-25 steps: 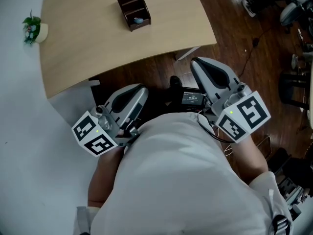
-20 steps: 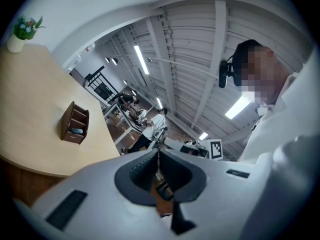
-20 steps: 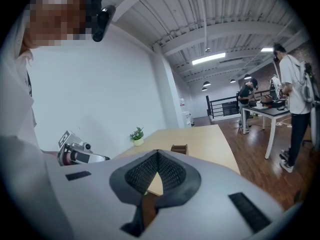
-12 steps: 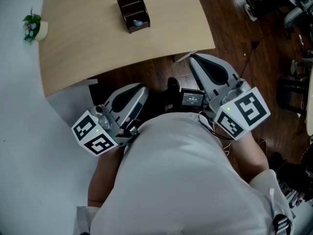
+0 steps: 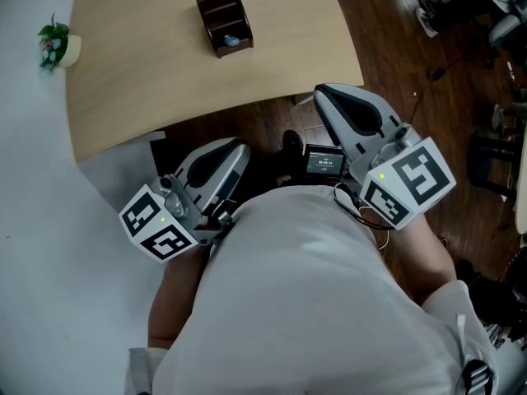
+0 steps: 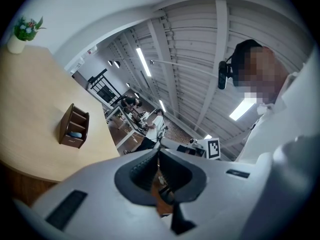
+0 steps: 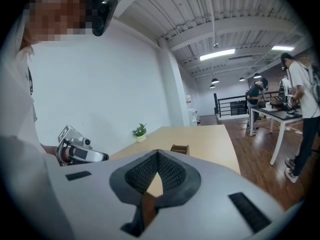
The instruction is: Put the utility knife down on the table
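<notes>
No utility knife can be made out in any view. A brown desk organizer stands on the light wood table, with a small blue item in one slot. The organizer also shows in the left gripper view and the right gripper view. My left gripper is held low by the person's body, below the table's near edge, jaws shut and empty. My right gripper reaches the table's near right corner, jaws shut with nothing between them.
A small potted plant sits at the table's far left corner. A small device with a lit screen hangs between the grippers. Dark wood floor lies to the right, where other people work at a far desk.
My right gripper has moved up and forward to the table's near right corner. The left gripper has stayed in place.
</notes>
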Action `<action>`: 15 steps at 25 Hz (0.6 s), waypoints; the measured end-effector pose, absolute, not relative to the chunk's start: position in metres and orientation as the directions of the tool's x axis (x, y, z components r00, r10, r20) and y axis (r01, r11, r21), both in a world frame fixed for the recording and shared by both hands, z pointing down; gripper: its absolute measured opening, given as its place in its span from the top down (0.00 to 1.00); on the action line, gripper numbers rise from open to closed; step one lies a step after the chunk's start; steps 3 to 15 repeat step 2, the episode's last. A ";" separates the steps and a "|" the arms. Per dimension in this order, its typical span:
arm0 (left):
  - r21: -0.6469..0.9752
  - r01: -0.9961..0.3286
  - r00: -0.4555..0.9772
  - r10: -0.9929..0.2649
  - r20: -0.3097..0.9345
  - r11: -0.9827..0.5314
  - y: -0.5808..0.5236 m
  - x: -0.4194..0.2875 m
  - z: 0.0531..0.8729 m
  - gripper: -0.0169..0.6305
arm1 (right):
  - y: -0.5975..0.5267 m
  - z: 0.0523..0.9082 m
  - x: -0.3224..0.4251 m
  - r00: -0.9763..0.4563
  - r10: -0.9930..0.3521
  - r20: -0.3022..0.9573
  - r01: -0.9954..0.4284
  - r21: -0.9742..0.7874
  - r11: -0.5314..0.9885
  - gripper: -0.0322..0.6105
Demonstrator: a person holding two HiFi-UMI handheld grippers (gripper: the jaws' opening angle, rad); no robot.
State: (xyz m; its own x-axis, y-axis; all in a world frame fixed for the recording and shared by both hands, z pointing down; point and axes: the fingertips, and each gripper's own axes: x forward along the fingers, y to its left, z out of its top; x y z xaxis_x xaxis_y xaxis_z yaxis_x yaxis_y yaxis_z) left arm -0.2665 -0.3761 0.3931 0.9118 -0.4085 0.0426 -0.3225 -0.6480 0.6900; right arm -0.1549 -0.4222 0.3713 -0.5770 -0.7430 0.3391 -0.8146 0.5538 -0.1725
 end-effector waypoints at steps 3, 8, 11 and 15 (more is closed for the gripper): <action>0.690 -0.330 0.908 -0.416 0.045 -0.644 -0.376 -0.267 0.393 0.97 | -0.423 0.372 -0.156 -0.585 -0.737 0.339 -0.809 -0.173 0.562 0.95; 0.690 -0.330 0.908 -0.416 0.045 -0.644 -0.376 -0.267 0.393 0.97 | -0.423 0.372 -0.156 -0.585 -0.737 0.339 -0.809 -0.173 0.562 0.95; 0.690 -0.330 0.908 -0.416 0.045 -0.644 -0.376 -0.267 0.393 0.97 | -0.423 0.372 -0.156 -0.585 -0.737 0.339 -0.809 -0.173 0.562 0.95; 0.690 -0.330 0.908 -0.416 0.045 -0.644 -0.376 -0.267 0.393 0.97 | -0.423 0.372 -0.156 -0.585 -0.737 0.339 -0.809 -0.173 0.562 0.95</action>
